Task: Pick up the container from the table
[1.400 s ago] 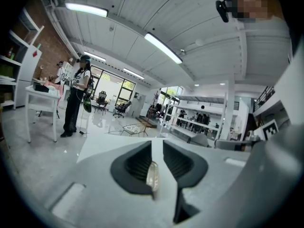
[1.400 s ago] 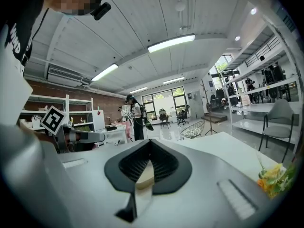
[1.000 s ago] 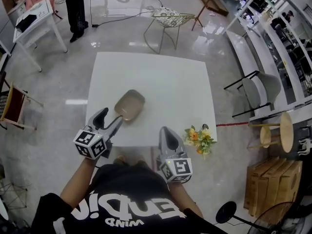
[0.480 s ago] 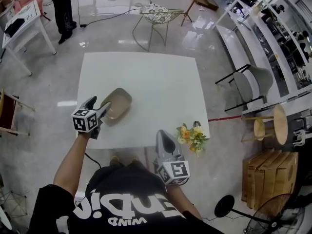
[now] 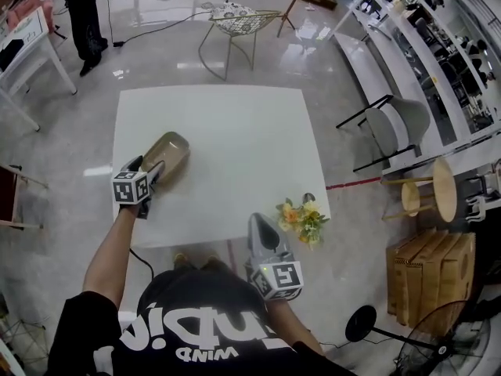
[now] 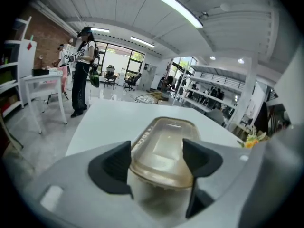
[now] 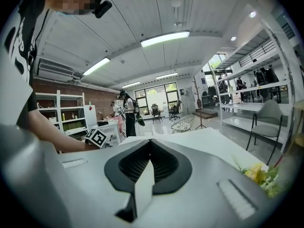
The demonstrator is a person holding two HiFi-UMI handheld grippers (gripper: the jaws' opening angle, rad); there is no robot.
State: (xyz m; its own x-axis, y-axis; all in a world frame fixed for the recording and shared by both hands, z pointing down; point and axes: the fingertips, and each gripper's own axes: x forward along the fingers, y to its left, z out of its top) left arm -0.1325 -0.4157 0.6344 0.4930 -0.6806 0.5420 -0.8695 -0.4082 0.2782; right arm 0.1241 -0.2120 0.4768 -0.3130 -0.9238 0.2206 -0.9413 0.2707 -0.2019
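A tan, translucent lidded container (image 5: 166,153) lies on the white table (image 5: 235,155), toward its left side. My left gripper (image 5: 153,169) has come down at the container's near end. In the left gripper view the container (image 6: 166,146) reaches in between the two dark pads (image 6: 111,167), which stand on either side of that end; my left gripper (image 6: 156,163) is open. My right gripper (image 5: 262,227) hovers at the table's near edge, well apart from the container. Its pads (image 7: 150,146) are pressed together with nothing in them.
A bunch of yellow and orange flowers (image 5: 301,219) lies at the table's near right corner. A wire chair (image 5: 235,18) stands beyond the far edge, and a person (image 5: 82,14) stands at the far left. A grey chair (image 5: 399,128) and wooden stool (image 5: 427,194) are on the right.
My left gripper has moved forward and down from the table's near edge to the container, whose near end now lies between its jaws. The right gripper has barely shifted.
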